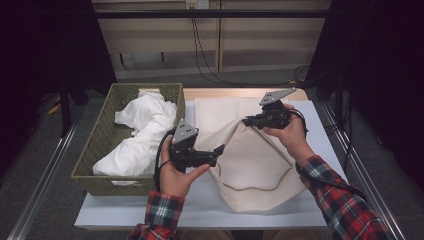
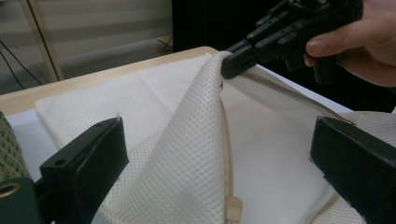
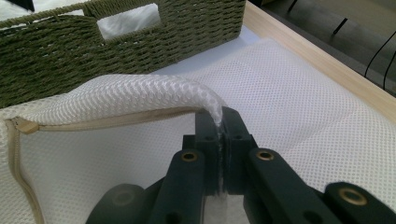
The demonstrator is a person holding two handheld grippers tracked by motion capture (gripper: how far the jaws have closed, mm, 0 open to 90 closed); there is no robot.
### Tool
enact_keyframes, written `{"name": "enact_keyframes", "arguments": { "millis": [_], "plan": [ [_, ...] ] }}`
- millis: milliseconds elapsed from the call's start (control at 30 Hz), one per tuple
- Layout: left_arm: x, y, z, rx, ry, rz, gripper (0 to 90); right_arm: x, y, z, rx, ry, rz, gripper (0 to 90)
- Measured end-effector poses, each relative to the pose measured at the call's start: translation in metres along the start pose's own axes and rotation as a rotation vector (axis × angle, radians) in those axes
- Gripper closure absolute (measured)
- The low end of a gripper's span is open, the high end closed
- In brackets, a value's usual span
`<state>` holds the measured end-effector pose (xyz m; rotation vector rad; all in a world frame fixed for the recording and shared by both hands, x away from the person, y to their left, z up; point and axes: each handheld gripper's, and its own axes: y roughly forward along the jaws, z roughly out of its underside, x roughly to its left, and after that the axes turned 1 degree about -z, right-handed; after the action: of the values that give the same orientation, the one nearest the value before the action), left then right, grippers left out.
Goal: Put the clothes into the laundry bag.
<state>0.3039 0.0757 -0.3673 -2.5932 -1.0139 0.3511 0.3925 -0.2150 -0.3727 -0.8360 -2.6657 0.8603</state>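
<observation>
The right gripper (image 3: pixel 219 128) pinched the mesh laundry bag (image 1: pixel 250 165) by its zipper edge, lifting it off the table (image 1: pixel 210 205) beside the woven basket (image 1: pixel 100 140). The left gripper (image 1: pixel 217 152) hovered wide open before the bag. No writing was legible.

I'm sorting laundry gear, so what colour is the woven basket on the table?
Olive green; the basket shows best in the right gripper view.

High view. At centre right my right gripper (image 1: pixel 248 120) pinches the top edge of the cream mesh bag (image 1: pixel 255 165) and holds it up off the white table (image 1: pixel 210 207). My left gripper (image 1: pixel 218 151) sits mid-frame beside the bag's left edge. At left, a green woven basket (image 1: pixel 102 145) holds white cloth (image 1: pixel 142 135).
</observation>
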Motion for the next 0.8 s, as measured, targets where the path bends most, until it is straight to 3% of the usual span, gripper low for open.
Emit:
{"name": "enact_keyframes", "arguments": {
  "millis": [100, 133, 533, 800],
  "plan": [
    [0.003, 0.003, -0.008, 0.019, 0.027, -0.023, 3.6, 0.000, -0.001, 0.001, 0.000, -0.003, -0.001, 87.2],
    [0.004, 0.002, -0.010, 0.035, 0.026, -0.037, 3.4, 0.000, -0.001, 0.001, -0.001, -0.008, -0.001, 87.3],
    [0.026, 0.003, -0.032, 0.034, -0.013, -0.079, 3.2, 0.002, 0.000, 0.004, 0.007, -0.010, -0.004, 87.3],
    [0.039, -0.002, -0.042, 0.049, 0.004, -0.117, 3.2, 0.003, -0.001, 0.004, 0.006, -0.011, 0.002, 87.3]
  ]
}}
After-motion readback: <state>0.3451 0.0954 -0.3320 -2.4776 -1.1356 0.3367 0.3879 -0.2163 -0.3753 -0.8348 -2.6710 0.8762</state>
